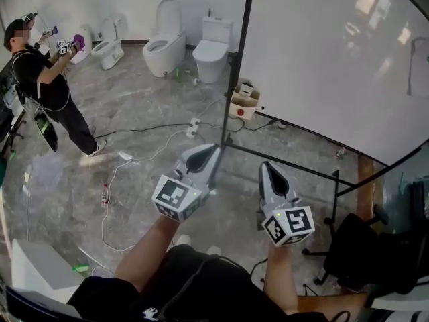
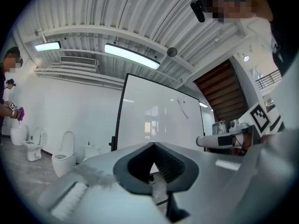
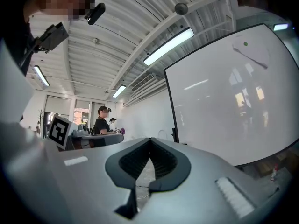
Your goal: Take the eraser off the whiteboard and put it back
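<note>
Your left gripper (image 2: 153, 144) has its jaws together, tips meeting, with nothing between them. Your right gripper (image 3: 150, 140) is in the same condition: jaws together and empty. Both grippers point level and sit side by side, near each other but apart, low in front of you.

Ahead of both grippers stands the whiteboard (image 1: 322, 59) on a black frame. Note the small slanted grey shape (image 2: 183, 108) high on the board face. It is probably the eraser, but it is too small to confirm. It sits well apart from both grippers, and neither gripper touches the board.

A cardboard box (image 1: 244, 101) rests on the floor (image 1: 134, 119) at the foot of the frame's left post. Cables (image 1: 144, 129) trail across the floor. Beyond them, several white toilets (image 1: 164, 45) line the far wall. Another person (image 1: 47, 86) stands at far left.
</note>
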`<action>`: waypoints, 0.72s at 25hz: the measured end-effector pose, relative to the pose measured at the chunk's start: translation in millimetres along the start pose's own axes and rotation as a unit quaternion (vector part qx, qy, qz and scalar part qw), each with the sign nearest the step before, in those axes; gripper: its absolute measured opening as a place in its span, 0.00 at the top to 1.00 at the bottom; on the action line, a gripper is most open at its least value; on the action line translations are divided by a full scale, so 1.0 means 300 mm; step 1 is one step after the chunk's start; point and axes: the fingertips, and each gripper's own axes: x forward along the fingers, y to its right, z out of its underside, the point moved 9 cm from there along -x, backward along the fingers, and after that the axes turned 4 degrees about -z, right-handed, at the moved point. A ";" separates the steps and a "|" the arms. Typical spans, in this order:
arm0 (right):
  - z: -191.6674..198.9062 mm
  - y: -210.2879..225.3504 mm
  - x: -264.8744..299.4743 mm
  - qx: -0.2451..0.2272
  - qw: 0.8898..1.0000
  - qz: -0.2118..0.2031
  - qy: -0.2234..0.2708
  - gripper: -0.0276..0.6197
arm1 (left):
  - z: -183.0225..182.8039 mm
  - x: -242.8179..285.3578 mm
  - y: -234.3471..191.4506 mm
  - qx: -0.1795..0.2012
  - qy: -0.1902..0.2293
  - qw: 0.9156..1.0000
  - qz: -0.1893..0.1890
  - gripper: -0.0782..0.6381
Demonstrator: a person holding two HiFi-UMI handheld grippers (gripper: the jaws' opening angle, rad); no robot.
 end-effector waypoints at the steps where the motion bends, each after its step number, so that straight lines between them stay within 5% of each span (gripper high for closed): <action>1: 0.009 0.011 -0.006 0.004 1.000 -0.001 -0.002 0.95 | 0.007 0.001 0.006 -0.002 0.000 1.000 -0.003 0.89; 18: 0.037 0.126 -0.026 0.022 1.000 0.014 0.000 0.95 | 0.045 0.094 0.020 -0.017 -0.010 1.000 -0.004 0.89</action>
